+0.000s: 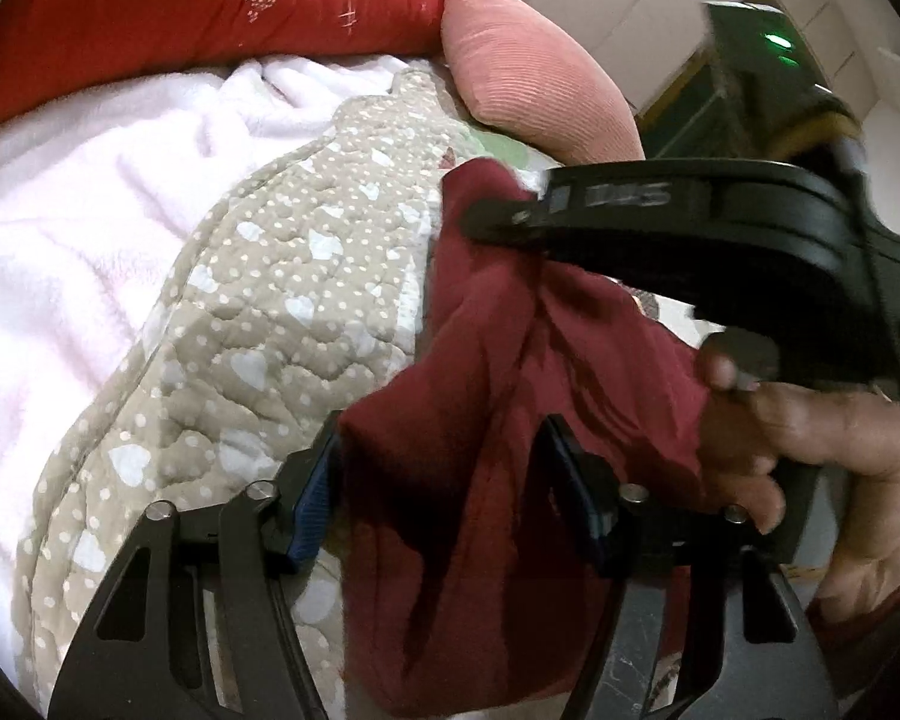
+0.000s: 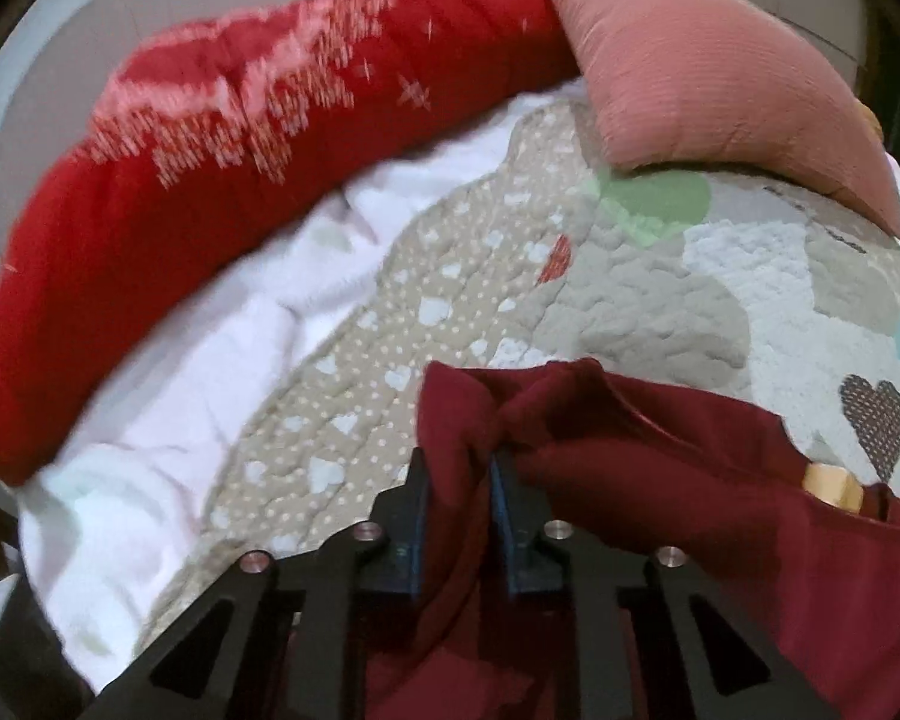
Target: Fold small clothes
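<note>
A dark red small garment (image 1: 480, 420) hangs bunched above the quilted bed cover. In the left wrist view my left gripper (image 1: 444, 462) has its blue-padded jaws well apart, with the cloth draped between them. My right gripper (image 1: 498, 222) shows in that view from the side, its tips shut on the garment's upper edge. In the right wrist view my right gripper (image 2: 459, 462) is shut on a fold of the dark red garment (image 2: 600, 420), which trails off to the right and downward.
A beige dotted quilt (image 2: 450, 312) covers the bed over a white fleece blanket (image 2: 210, 372). A red patterned bolster (image 2: 210, 138) and a pink pillow (image 2: 720, 78) lie at the far side. A hand (image 1: 822, 450) holds the right gripper.
</note>
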`<state>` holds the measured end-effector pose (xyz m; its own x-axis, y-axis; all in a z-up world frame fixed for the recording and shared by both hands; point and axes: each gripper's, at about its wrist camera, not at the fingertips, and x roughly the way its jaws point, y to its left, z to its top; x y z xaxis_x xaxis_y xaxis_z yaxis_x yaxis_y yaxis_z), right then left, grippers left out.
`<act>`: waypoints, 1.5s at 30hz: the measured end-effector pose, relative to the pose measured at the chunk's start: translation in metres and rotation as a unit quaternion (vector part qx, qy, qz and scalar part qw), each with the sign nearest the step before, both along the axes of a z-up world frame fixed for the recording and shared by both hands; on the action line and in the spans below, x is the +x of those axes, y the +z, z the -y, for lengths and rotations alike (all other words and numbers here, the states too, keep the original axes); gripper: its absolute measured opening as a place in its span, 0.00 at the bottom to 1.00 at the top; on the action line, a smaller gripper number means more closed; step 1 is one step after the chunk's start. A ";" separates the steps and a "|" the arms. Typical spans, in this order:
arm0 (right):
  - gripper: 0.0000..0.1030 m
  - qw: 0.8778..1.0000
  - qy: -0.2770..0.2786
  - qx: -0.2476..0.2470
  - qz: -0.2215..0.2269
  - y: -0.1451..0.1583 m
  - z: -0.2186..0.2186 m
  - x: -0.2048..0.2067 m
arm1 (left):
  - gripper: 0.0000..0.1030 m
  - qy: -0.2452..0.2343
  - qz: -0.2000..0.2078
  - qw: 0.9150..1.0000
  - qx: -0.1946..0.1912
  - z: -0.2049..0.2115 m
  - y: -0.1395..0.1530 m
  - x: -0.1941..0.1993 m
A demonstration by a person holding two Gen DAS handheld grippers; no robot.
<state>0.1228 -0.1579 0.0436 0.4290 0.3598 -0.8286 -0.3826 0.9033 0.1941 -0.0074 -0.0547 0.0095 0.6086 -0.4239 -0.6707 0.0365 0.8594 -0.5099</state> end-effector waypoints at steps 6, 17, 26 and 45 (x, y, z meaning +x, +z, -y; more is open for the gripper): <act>0.14 0.998 -0.008 0.053 0.021 0.033 0.033 -0.021 | 0.22 -0.016 0.022 1.000 -0.001 0.015 0.023 -0.015; 0.14 0.995 -0.032 0.072 0.067 0.084 0.098 -0.054 | 0.22 -0.063 0.065 0.995 0.046 0.078 0.077 -0.034; 0.14 0.991 -0.062 0.084 0.082 0.099 0.162 -0.070 | 0.21 -0.103 0.073 0.987 0.096 0.142 0.093 -0.042; 0.09 0.982 -0.133 0.109 0.073 0.081 0.303 -0.098 | 0.22 -0.185 0.054 0.972 0.132 0.265 0.081 -0.050</act>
<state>0.0248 -0.4610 0.1246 0.6408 0.3814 -0.6662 -0.1772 0.9179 0.3550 -0.0570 -0.3195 0.0905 0.5195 -0.4491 -0.7270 0.4096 0.8775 -0.2494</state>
